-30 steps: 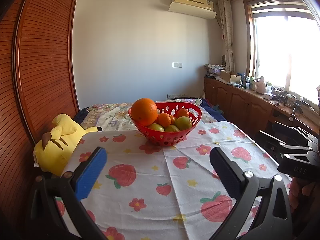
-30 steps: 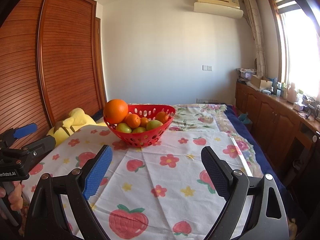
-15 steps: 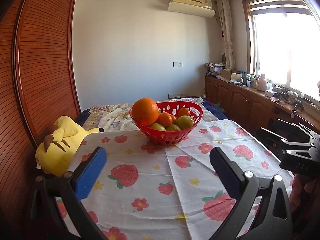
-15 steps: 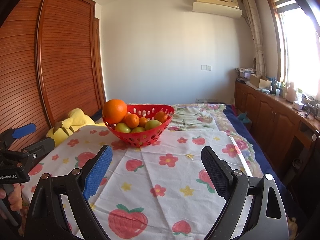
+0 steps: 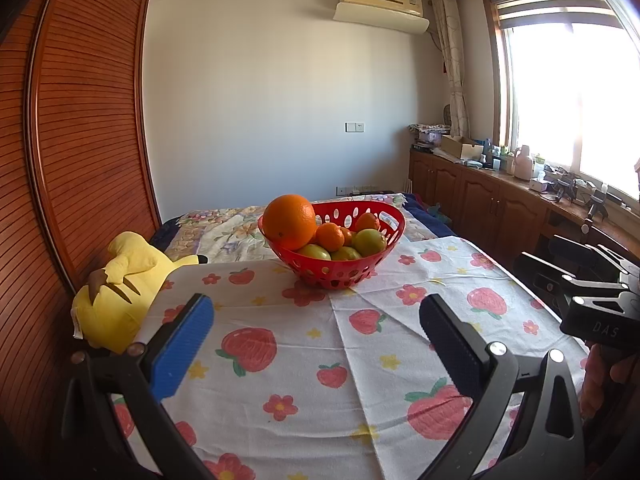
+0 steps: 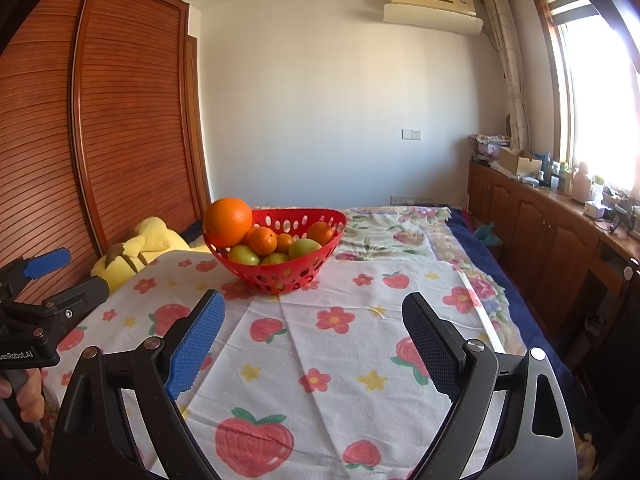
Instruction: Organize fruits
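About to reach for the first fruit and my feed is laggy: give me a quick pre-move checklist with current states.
1. Left gripper jaws open and empty: ok.
2. Right gripper jaws open and empty: ok.
3. Red basket upright on the tablecloth: ok.
4. Large orange seated securely: not ok, it perches high on the rim, above the other fruit.
5. Path from both grippers to the basket free of objects: ok.
6. Destination for sorted fruit: cannot tell, no second container in view.
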`<state>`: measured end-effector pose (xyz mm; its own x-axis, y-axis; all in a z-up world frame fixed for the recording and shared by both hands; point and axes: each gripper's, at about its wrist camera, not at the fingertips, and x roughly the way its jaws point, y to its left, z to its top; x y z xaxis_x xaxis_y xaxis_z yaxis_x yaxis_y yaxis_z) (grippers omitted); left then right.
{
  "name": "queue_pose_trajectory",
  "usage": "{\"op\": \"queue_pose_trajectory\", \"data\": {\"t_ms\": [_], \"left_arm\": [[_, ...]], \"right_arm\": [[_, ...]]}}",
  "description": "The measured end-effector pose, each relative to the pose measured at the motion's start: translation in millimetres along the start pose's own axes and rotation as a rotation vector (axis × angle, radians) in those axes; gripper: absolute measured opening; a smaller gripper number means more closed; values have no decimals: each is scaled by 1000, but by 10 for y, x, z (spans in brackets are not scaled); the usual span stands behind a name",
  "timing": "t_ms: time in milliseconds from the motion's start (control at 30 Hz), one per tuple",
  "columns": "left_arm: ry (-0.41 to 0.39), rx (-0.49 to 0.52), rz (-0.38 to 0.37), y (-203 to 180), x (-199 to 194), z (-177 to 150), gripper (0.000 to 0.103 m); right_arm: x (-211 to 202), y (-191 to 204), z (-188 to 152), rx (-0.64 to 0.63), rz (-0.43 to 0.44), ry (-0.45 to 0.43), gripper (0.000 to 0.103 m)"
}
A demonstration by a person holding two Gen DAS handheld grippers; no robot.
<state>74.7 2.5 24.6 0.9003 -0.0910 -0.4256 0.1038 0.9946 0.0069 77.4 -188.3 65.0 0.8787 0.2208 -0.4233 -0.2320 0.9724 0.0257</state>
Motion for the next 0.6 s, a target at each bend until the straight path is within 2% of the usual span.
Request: {"op": "queue_pose_trajectory", "data": {"t_ms": [600], "left_arm": [[-5, 16, 3, -21, -17, 2, 103]], "right_arm": [[3, 7, -18, 2, -3, 6, 92]]}}
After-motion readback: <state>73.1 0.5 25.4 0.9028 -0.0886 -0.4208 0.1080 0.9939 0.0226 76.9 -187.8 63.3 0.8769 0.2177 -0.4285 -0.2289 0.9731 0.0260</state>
